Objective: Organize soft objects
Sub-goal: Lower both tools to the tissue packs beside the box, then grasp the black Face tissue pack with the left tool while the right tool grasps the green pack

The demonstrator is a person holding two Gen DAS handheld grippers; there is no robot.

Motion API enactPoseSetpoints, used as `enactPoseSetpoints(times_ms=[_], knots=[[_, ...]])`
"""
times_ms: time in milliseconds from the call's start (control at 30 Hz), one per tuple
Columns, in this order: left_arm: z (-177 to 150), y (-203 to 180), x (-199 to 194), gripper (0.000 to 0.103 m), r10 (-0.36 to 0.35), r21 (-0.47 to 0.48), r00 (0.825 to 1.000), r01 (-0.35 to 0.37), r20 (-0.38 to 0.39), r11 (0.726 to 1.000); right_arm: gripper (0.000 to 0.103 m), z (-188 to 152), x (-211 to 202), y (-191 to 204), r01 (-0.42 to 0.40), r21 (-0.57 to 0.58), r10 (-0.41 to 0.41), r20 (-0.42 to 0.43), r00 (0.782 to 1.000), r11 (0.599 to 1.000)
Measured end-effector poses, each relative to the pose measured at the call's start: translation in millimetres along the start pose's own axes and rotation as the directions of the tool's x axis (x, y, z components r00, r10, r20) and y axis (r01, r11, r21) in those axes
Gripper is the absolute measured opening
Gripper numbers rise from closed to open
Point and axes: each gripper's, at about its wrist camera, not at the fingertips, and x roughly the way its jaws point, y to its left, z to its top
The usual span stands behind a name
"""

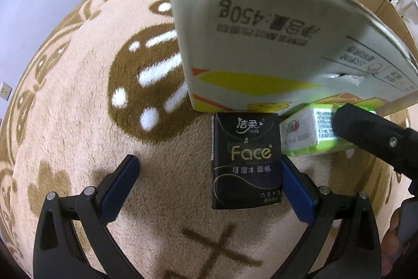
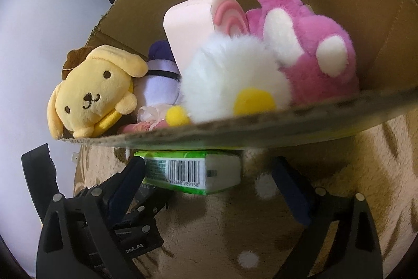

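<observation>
I am hovering my left gripper (image 1: 209, 174) wide open, empty, its right pad touching the black pack (image 1: 247, 161) on the blanket (image 1: 78, 96). My right gripper (image 2: 209, 177) is gaping too, around the green pack (image 2: 193, 171) (nothing gripped). Either could snag the box (image 2: 261, 132) rim overhead.

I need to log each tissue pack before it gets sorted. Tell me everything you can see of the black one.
The black tissue pack is a small, squarish pocket pack in glossy black wrap, printed with gold "Face" lettering, white Chinese characters and pale swirl lines. It lies flat, face up, on the beige plush rug, looking unopened. Its far edge sits against the cardboard box; the green tissue pack lies just to its right. The left gripper is open around it, one blue pad beside its right edge.
</observation>
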Motion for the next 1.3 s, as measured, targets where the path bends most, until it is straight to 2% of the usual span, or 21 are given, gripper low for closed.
enactPoseSetpoints(times_ms=[67, 167, 400, 433, 567, 633, 733, 1033, 1100, 1167, 1200, 1300], knots=[[-1.0, -2.0, 1.4, 0.091, -0.001, 0.003, 1.000, 0.001, 0.007, 1.000, 0.101, 0.2, 1.1, 0.6, -0.001, -0.001, 0.001, -0.004, 1.000, 1.000], [-3.0, -3.5, -1.3, 0.086, -0.002, 0.008, 1.000, 0.002, 0.018, 1.000, 0.101, -0.4, 2.5, 3.5, -0.006, 0.007, 0.006, -0.012, 1.000, 1.000], [-4.3, 5.7, -2.1, 0.081, -0.022, -0.024, 0.999, 0.023, 0.026, 0.999, 0.102, -1.0, 10.9, 12.0, -0.002, 0.049, 0.002, 0.005, 1.000, 0.999], [-5.0, 7.4, -2.4, 0.078, -0.019, -0.026, 0.999, 0.019, 0.028, 0.999, 0.102, -1.0, 11.1, 12.3, -0.001, 0.053, 0.001, 0.005, 1.000, 0.999], [-7.1, 13.4, -9.7, 0.052, -0.015, -0.051, 0.999, 0.018, 0.047, 0.999, 0.102, -0.8, 6.6, 9.1, 0.005, 0.063, -0.005, -0.003, 1.000, 0.998], [-8.0, 18.4, -11.2, 0.047, -0.028, -0.072, 0.998, 0.032, 0.051, 0.997, 0.102, -1.6, 5.8, 12.6, 0.009, 0.066, -0.008, -0.010, 1.000, 0.998], [-8.9, 24.5, -11.2, 0.046, -0.039, -0.087, 0.998, 0.043, 0.057, 0.995, 0.102, -3.8, 6.0, 18.9, 0.008, 0.067, -0.008, 0.001, 1.000, 0.998], [-15.7, 21.2, -28.0, 0.046, 0.017, -0.061, 0.997, -0.012, 0.076, 0.998, 0.102, -8.8, 9.8, 35.3, 0.092, 0.036, -0.092, 0.013, 0.996, 0.995], [-17.1, 24.5, -32.3, 0.046, 0.005, -0.068, 0.997, 0.001, 0.083, 0.998, 0.102, -11.0, 8.0, 39.4, 0.101, 0.032, -0.101, 0.022, 0.995, 0.994], [-19.1, 27.7, -34.1, 0.046, 0.003, -0.078, 0.997, 0.004, 0.083, 0.997, 0.099, -11.3, 7.3, 41.4, 0.110, 0.026, -0.110, 0.026, 0.994, 0.994], [-20.5, 28.7, -35.0, 0.046, 0.011, -0.078, 0.996, -0.005, 0.083, 0.997, 0.092, -11.1, 7.1, 42.9, 0.115, 0.015, -0.115, 0.029, 0.993, 0.993], [-21.3, 39.2, -36.5, 0.046, 0.032, -0.065, 0.996, -0.027, 0.084, 0.998, 0.091, -12.7, 6.5, 48.2, 0.124, -0.004, -0.124, 0.030, 0.992, 0.992]])
